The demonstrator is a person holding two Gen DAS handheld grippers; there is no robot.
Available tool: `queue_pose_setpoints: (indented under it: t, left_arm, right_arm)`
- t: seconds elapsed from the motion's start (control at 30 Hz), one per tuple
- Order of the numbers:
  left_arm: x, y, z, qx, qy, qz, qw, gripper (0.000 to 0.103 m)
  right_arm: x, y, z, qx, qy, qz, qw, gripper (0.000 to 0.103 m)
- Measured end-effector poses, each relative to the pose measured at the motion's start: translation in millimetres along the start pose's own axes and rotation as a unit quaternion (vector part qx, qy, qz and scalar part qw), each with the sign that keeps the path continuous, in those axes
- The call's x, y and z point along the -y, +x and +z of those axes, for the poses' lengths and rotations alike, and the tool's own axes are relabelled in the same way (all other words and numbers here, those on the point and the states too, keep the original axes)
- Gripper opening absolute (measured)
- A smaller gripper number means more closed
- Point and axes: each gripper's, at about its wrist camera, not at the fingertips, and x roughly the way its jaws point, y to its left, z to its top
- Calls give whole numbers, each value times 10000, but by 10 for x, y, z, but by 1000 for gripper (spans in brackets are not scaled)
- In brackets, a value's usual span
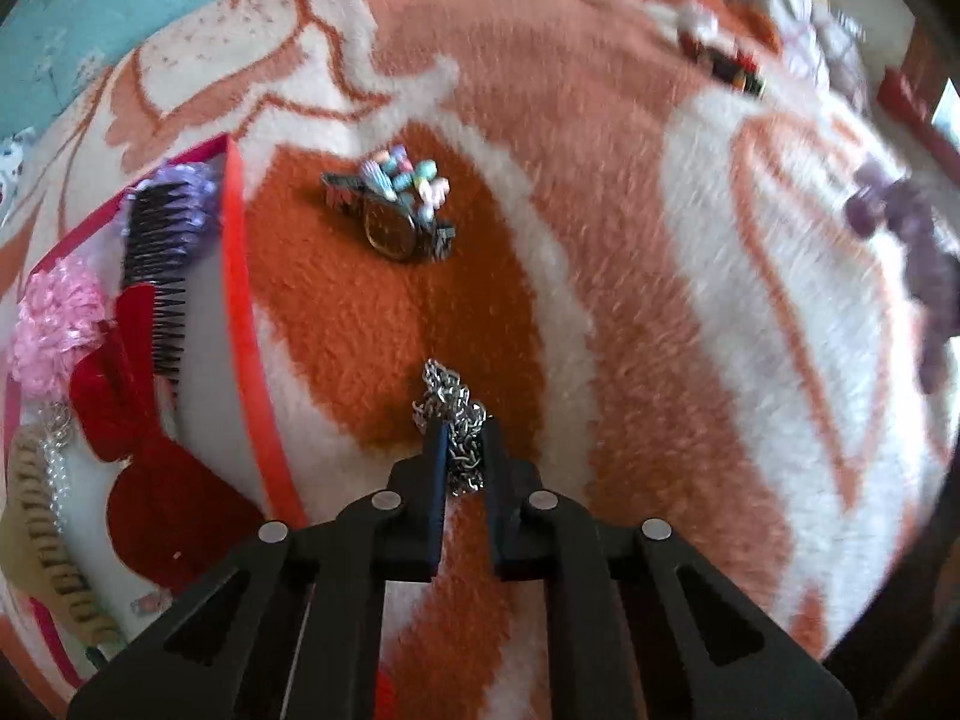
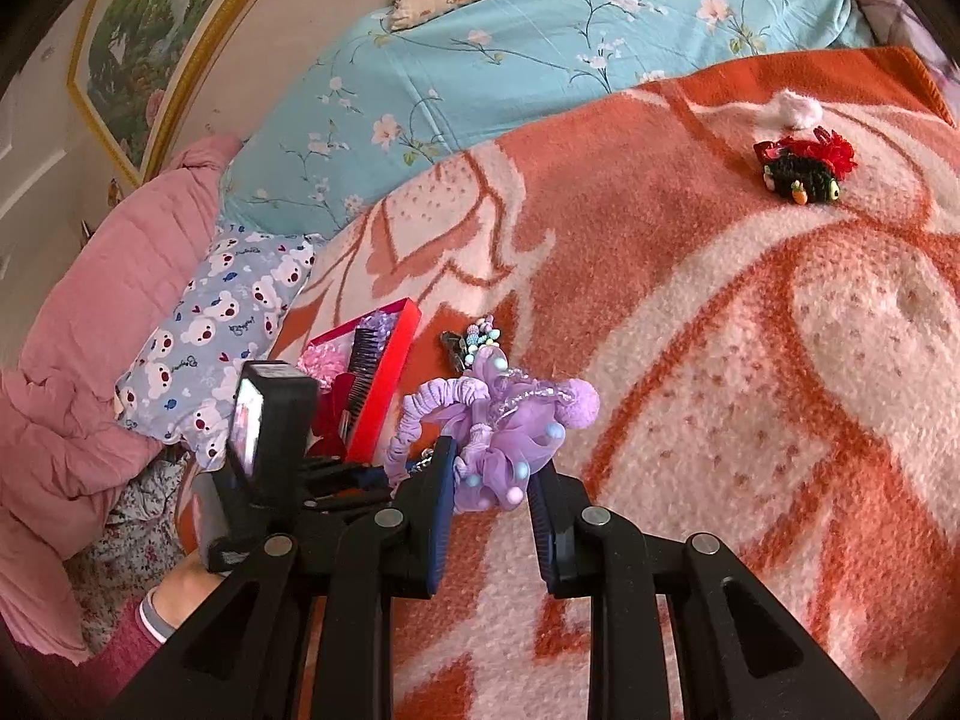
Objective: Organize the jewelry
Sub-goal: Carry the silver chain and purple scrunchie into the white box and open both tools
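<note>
In the left wrist view, my left gripper (image 1: 461,429) is shut on a silver chain (image 1: 451,414) and holds it just above the orange-and-white blanket. A red-rimmed box (image 1: 240,306) lies to its left, holding a black comb (image 1: 157,276), a red bow (image 1: 150,450) and a pink scrunchie (image 1: 54,324). A watch with pastel beads (image 1: 393,210) lies ahead. In the right wrist view, my right gripper (image 2: 492,462) is shut on a bunch of purple hair ties (image 2: 492,426). The box (image 2: 384,378) sits to its left.
A black-and-red hair ornament (image 2: 804,171) and a white pompom (image 2: 795,108) lie far right on the blanket. A bear-print pillow (image 2: 222,348) and pink quilt (image 2: 78,372) lie left of the box. The left device (image 2: 270,438) is close beside my right gripper.
</note>
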Motion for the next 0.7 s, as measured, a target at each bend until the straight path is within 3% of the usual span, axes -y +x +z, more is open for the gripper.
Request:
queue_pose_setpoints:
  t: [0.33,0.7]
  left_arm:
    - [-217,-970,60,1150,-465,-307,9918,8]
    - [-612,-1713,24,1955,-773,-117,9776,8]
  right_arm:
    - [-177,-45,71,120,-119,78,9998,23]
    - [-630,41,138,102,-491,387,9980,23]
